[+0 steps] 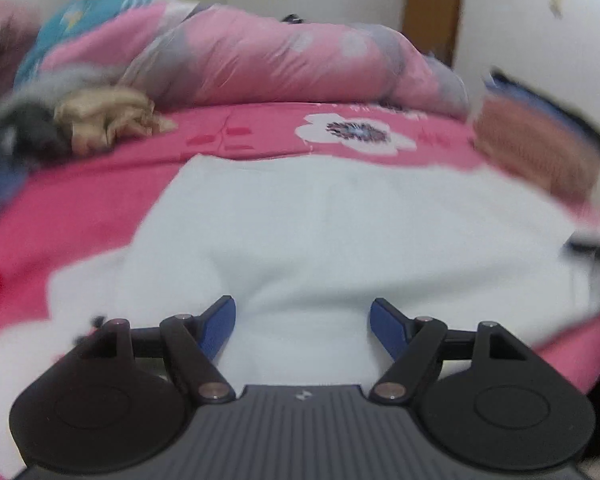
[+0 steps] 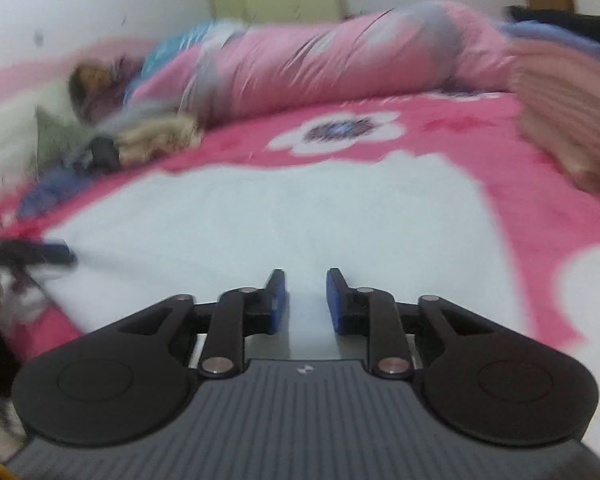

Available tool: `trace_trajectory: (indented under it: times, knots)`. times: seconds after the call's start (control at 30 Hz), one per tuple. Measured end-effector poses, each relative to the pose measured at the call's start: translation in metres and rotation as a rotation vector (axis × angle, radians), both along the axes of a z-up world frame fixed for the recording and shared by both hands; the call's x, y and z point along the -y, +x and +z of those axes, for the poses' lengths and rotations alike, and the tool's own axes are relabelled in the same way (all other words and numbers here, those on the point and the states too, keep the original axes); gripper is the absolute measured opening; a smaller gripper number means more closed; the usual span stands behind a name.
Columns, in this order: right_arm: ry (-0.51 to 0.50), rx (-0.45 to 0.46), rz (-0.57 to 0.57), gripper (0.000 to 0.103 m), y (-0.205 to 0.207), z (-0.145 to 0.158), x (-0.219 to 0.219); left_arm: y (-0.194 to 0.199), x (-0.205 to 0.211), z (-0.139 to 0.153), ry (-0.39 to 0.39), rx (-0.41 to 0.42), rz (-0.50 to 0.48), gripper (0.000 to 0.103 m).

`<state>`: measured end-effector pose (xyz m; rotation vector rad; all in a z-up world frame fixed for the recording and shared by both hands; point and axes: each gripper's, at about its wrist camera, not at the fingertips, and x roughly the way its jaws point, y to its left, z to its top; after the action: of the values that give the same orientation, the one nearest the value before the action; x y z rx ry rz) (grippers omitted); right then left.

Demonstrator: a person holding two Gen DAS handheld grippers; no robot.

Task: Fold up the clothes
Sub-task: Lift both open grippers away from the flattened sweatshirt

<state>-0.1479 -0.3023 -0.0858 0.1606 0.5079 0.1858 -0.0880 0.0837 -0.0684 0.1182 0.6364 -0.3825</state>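
A: White knit garment [image 1: 340, 232], soft and pale, lies spread flat on the pink flower-printed bedsheet [image 1: 100, 200]. In the left wrist view it fills the middle and runs from about 12 o'clock of the jaws down under them.

B: And the left gripper [image 1: 303, 322]?

A: Jaws stand wide, blue pads either side of a raised ridge of the cloth. Nothing is pinched that I can see. The right gripper [image 2: 307, 300] has its jaws narrow with a clear gap between the pads, white cloth beneath, nothing held.

B: What could go wrong?

A: Both views are smeared, so I judge the hands are travelling fast. A grip taken in haste could catch only the top layer, or the sheet with it, and the fold would drag crooked. The right jaws also look too narrow to take in a thick hem.

B: Anything nearby to snag?

A: A crumpled beige satin cloth [image 1: 108, 120] sits at 10 o'clock, and a folded brown ribbed stack [image 1: 536, 148] at 2 o'clock just beside the white edge. Swinging a flap that way could topple or cover it. The rolled pink quilt [image 1: 284, 56] at 12 o'clock is well apart.
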Motion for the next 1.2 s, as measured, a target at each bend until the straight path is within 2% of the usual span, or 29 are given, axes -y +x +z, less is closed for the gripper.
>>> trace_trajectory:
  times: [0.1,0.17,0.23,0.3,0.37,0.43,0.53,0.6,0.67,0.8,0.9,0.97,1.0,1.03,1.13,1.2]
  knots:
    - [-0.109,-0.016,-0.073,0.026,-0.014,0.015,0.018,-0.010,0.001,0.010,0.046,0.029,0.009,0.077]
    - [-0.039,0.043,-0.052,0.027,-0.013,0.029,0.017,-0.009,0.009,0.018,0.054,0.054,0.012,0.077]
    - [0.020,0.107,0.041,0.027,0.001,0.033,-0.007,-0.008,0.029,0.026,0.065,0.087,-0.026,0.077]
    - [0.017,0.132,0.171,0.027,0.023,0.031,-0.047,-0.006,0.050,0.030,0.076,0.122,-0.094,0.078]
    - [-0.029,0.104,0.287,0.025,0.042,0.019,-0.085,-0.003,0.065,0.024,0.094,0.122,-0.112,0.078]
    - [-0.102,0.037,0.381,0.026,0.055,0.000,-0.117,0.001,0.068,0.017,0.109,0.086,-0.089,0.077]
    - [-0.199,0.065,0.449,0.026,0.030,-0.006,-0.126,-0.007,0.046,0.013,0.087,0.064,-0.052,0.077]
    - [-0.179,0.044,0.526,0.023,0.015,0.006,-0.119,-0.012,0.029,0.013,0.087,0.076,-0.031,0.077]
    - [-0.177,0.062,0.486,0.023,0.017,0.021,-0.114,-0.018,0.014,0.014,0.086,0.087,0.002,0.077]
    - [-0.107,0.113,0.371,0.025,0.054,0.027,-0.122,-0.021,-0.013,0.016,0.047,0.074,0.094,0.077]
    - [-0.207,0.059,0.471,0.023,0.061,0.005,-0.157,-0.026,-0.031,0.019,0.036,0.082,0.148,0.077]
    - [-0.320,0.097,0.533,0.023,0.042,0.001,-0.184,-0.028,-0.044,0.020,0.026,0.092,0.169,0.077]
    - [-0.306,0.099,0.610,0.018,0.037,0.007,-0.191,-0.029,-0.049,0.021,0.018,0.096,0.171,0.077]
    - [-0.262,0.102,0.664,0.018,0.035,0.013,-0.193,-0.029,-0.054,0.021,0.009,0.100,0.173,0.077]
    - [-0.287,0.182,0.628,0.018,0.048,0.026,-0.205,-0.028,-0.063,0.022,-0.001,0.107,0.183,0.077]
    - [-0.298,0.155,0.555,0.020,0.069,0.019,-0.210,-0.029,-0.068,0.024,-0.018,0.113,0.192,0.077]
